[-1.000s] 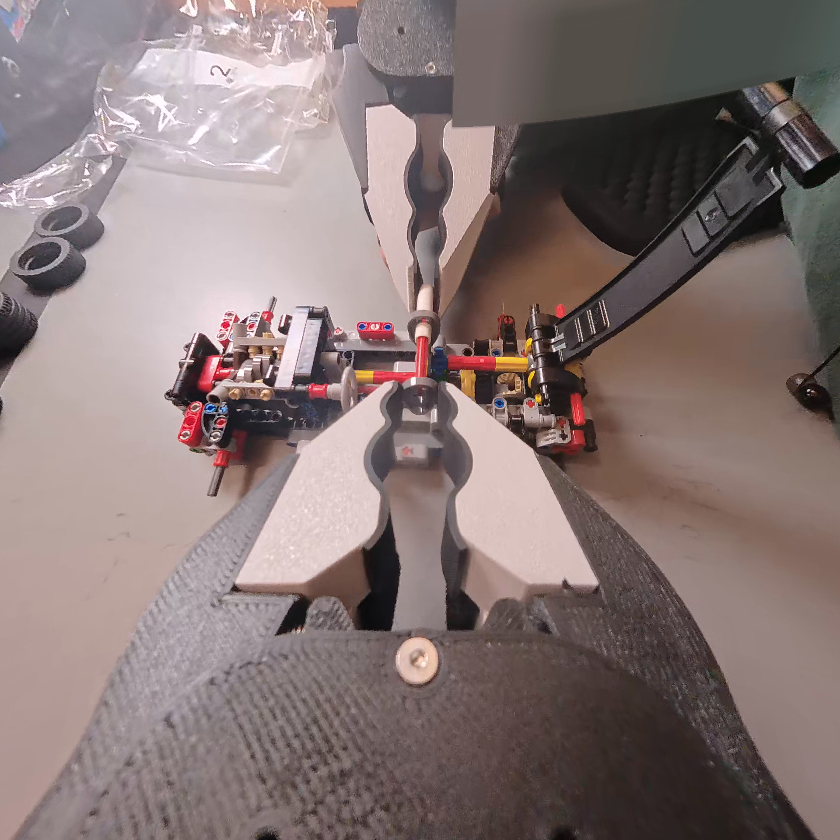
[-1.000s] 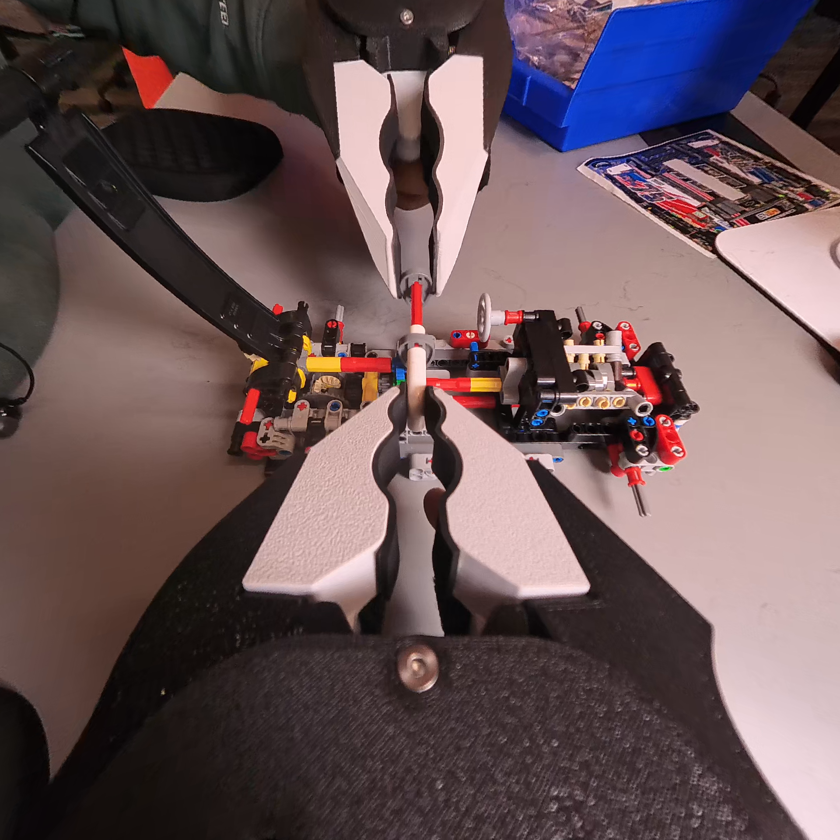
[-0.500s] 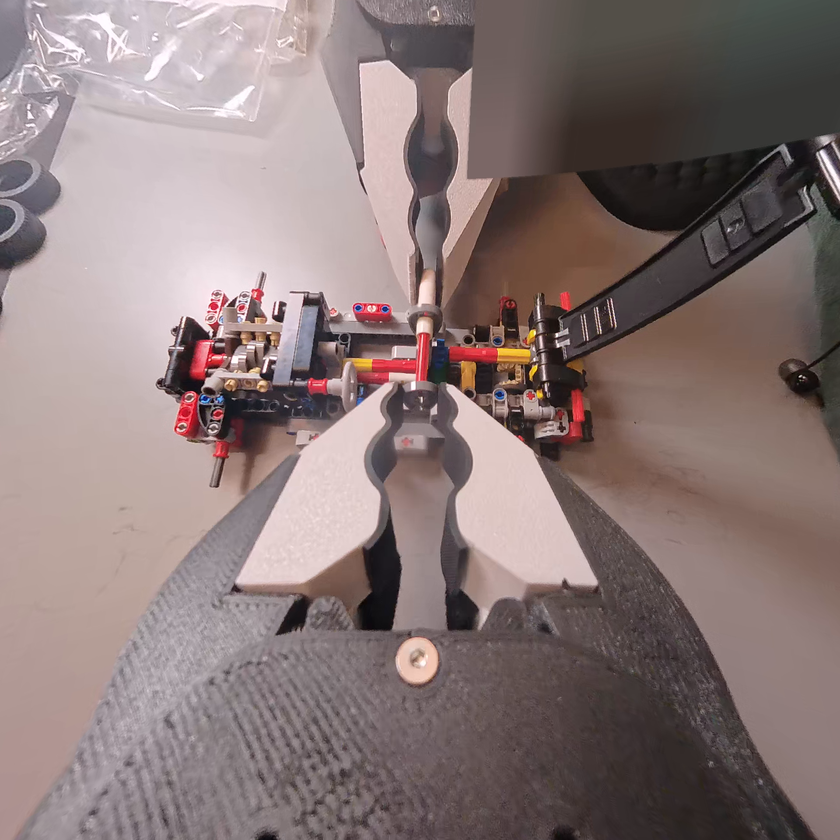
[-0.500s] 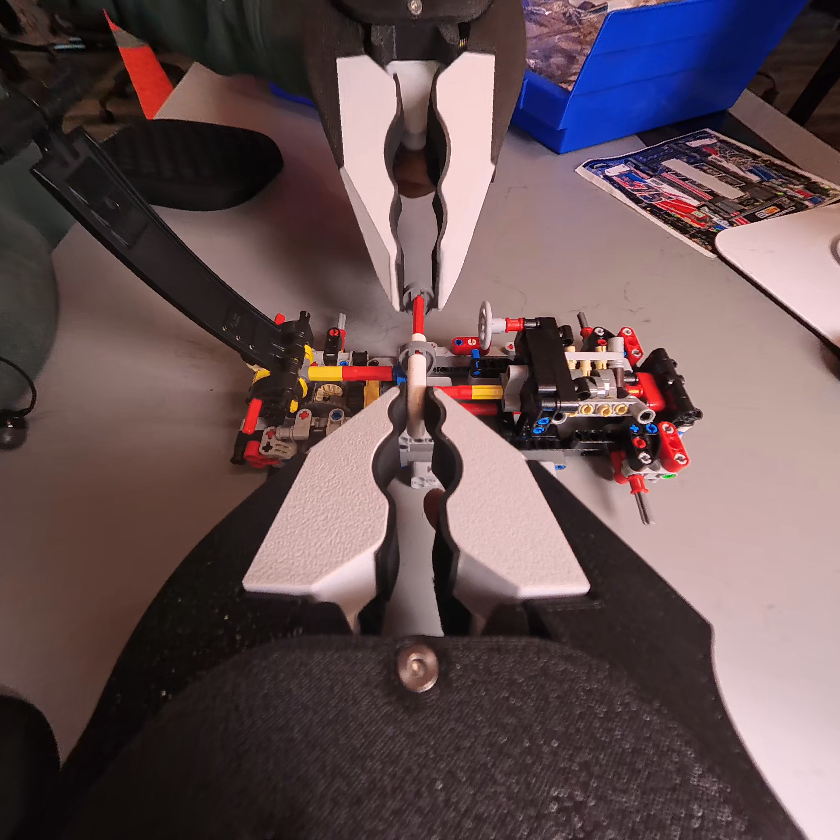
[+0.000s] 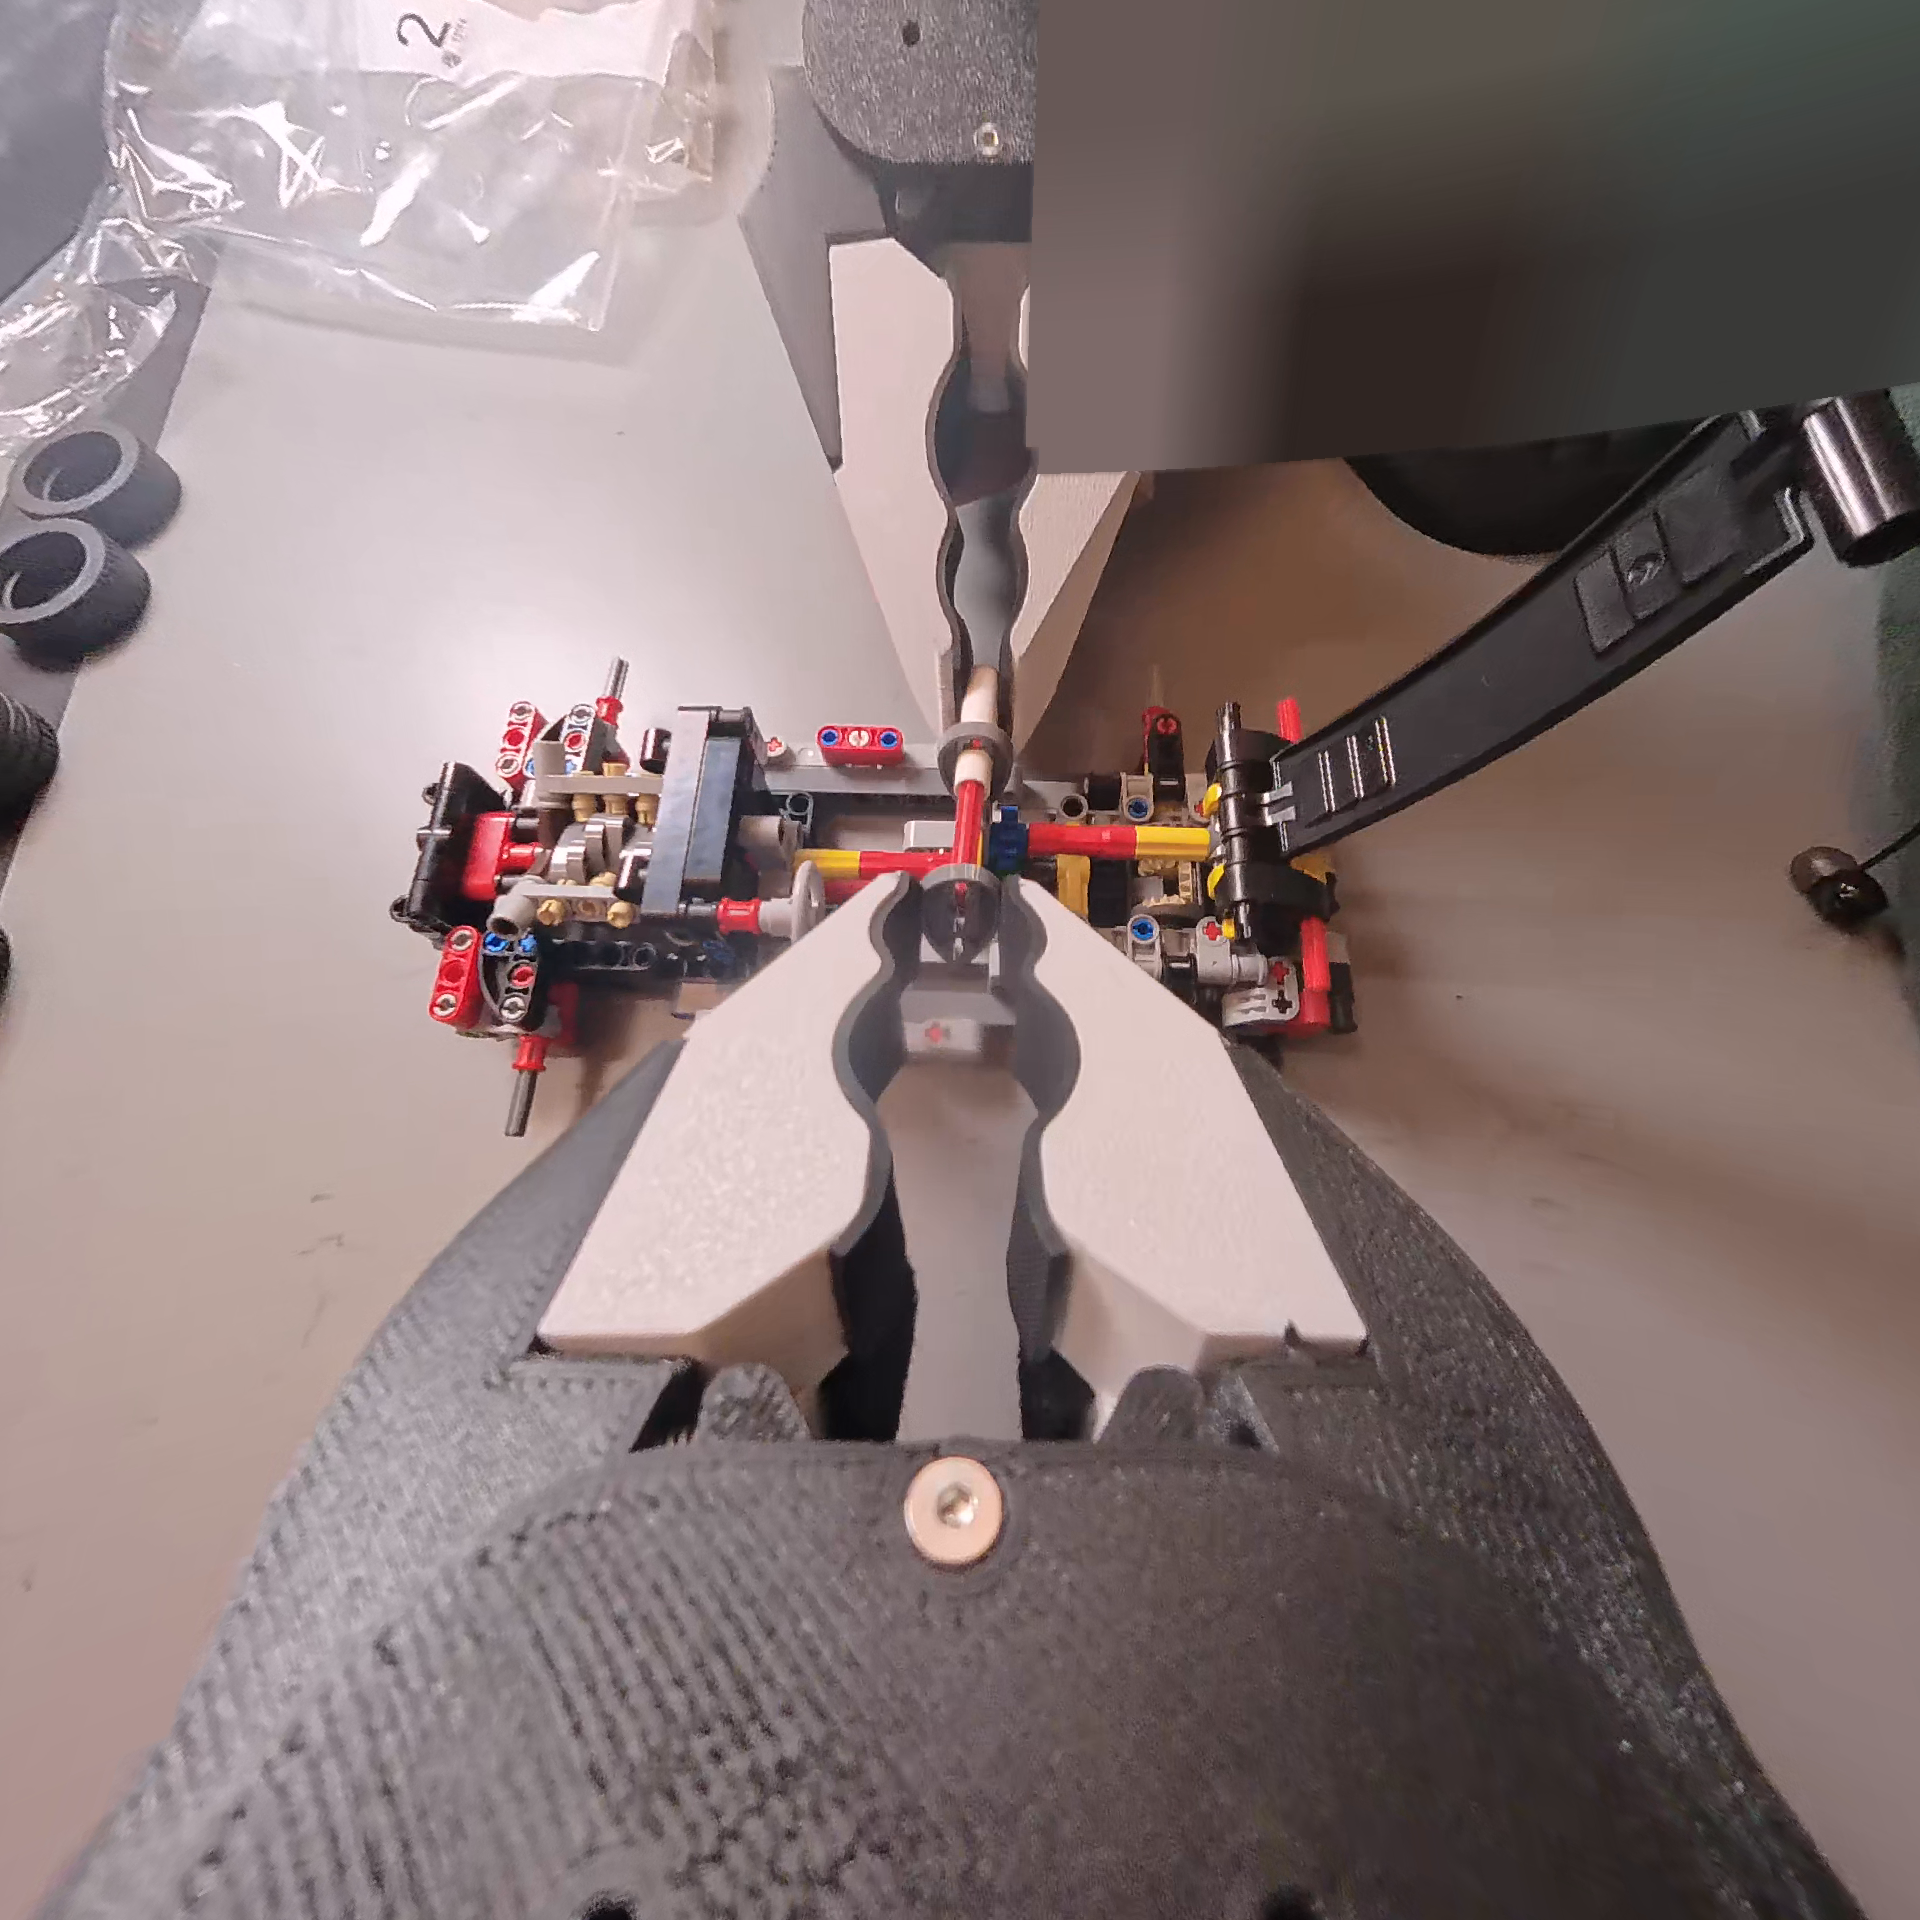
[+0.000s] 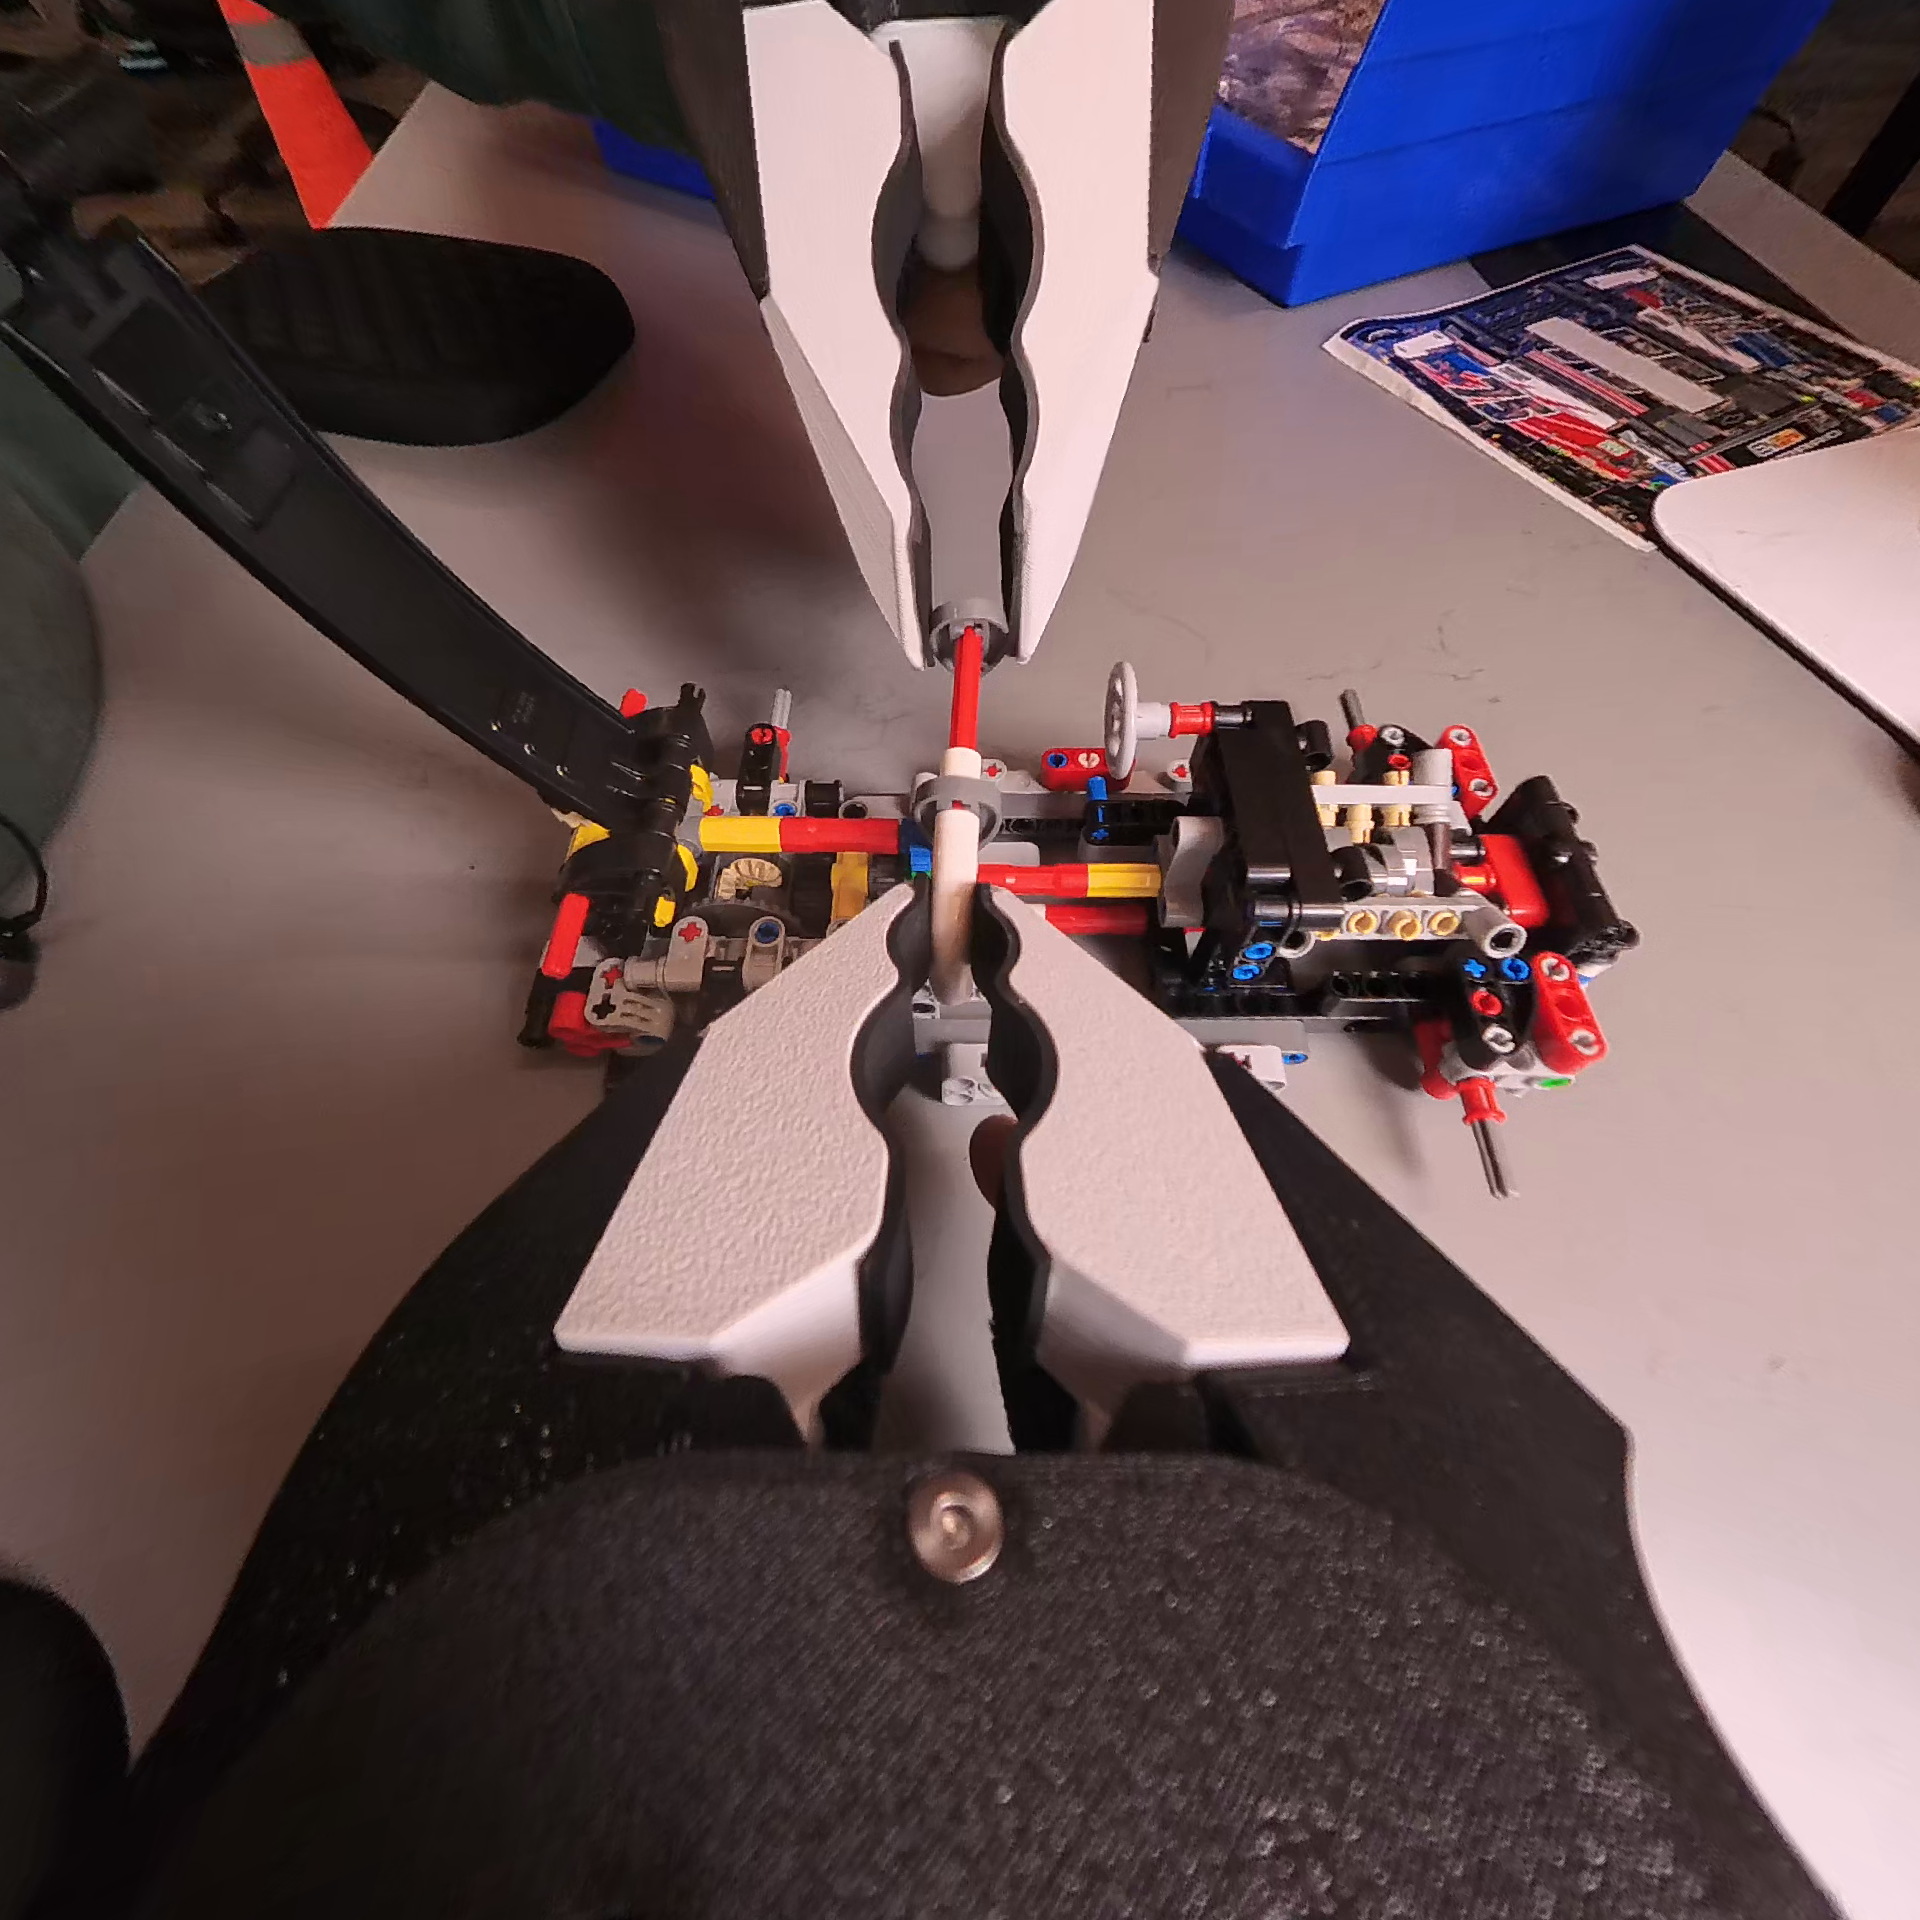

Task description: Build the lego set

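The multicoloured plastic brick-built vehicle chassis (image 6: pixel 1039 894) lies mid-frame on the grey table (image 6: pixel 1351 623); it looks light, stiff, and likely to shed small parts. The right gripper (image 6: pixel 951 925) is clamped on a white sleeve (image 6: pixel 951 883) over a thin red axle (image 6: pixel 964 696). The left gripper (image 5: pixel 961 894) pinches the grey bush (image 5: pixel 958 909) at the axle's end. A printed booklet (image 6: pixel 1621 384) sits at upper right, a numbered clear bag (image 5: pixel 416 156) at upper left.

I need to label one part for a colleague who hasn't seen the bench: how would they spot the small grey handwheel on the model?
Start at the long brick-built chassis lying across the grey table, between the two grippers. On its far edge in the right wrist view, beside the tall black block, the grey handwheel stands upright on a short red-collared stub. It is the only spoked disc there.
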Demonstrator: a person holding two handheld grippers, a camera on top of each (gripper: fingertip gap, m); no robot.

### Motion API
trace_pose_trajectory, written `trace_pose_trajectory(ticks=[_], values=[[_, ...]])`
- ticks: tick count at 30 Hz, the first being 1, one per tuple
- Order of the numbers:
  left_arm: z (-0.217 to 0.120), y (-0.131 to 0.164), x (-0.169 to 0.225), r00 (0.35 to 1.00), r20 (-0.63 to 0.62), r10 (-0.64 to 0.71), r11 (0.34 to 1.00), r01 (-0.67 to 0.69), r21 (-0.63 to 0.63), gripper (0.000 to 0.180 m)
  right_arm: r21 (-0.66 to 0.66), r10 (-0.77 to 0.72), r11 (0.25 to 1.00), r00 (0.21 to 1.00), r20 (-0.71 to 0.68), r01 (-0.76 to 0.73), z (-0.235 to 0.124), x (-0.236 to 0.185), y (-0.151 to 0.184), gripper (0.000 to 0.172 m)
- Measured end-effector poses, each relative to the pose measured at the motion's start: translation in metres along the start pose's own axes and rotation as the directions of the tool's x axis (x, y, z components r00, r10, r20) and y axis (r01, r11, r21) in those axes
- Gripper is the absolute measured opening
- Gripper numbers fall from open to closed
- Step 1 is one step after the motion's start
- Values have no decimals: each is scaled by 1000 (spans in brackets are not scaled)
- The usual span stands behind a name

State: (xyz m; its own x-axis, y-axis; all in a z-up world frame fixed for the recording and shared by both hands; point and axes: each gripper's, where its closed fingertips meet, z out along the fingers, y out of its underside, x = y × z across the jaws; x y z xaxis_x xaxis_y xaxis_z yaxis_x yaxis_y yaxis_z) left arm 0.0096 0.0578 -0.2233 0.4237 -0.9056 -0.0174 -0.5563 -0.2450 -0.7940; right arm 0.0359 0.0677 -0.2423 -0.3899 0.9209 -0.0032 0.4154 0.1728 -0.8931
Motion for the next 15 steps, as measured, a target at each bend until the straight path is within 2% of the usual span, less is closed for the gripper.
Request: trace_pose_trajectory(ticks=[11, 15], values=[[4, 3, 1, 999, -32, 21, 1000, -20, 17, 13, 21, 11, 1000, 1000, -5, -11, 0, 0, -4, 4], [3, -3, 1, 999, -39, 19, 997, -16, 75, 13, 11, 12, 1000, 1000, -2, -12, 1, 0, -1, 4]])
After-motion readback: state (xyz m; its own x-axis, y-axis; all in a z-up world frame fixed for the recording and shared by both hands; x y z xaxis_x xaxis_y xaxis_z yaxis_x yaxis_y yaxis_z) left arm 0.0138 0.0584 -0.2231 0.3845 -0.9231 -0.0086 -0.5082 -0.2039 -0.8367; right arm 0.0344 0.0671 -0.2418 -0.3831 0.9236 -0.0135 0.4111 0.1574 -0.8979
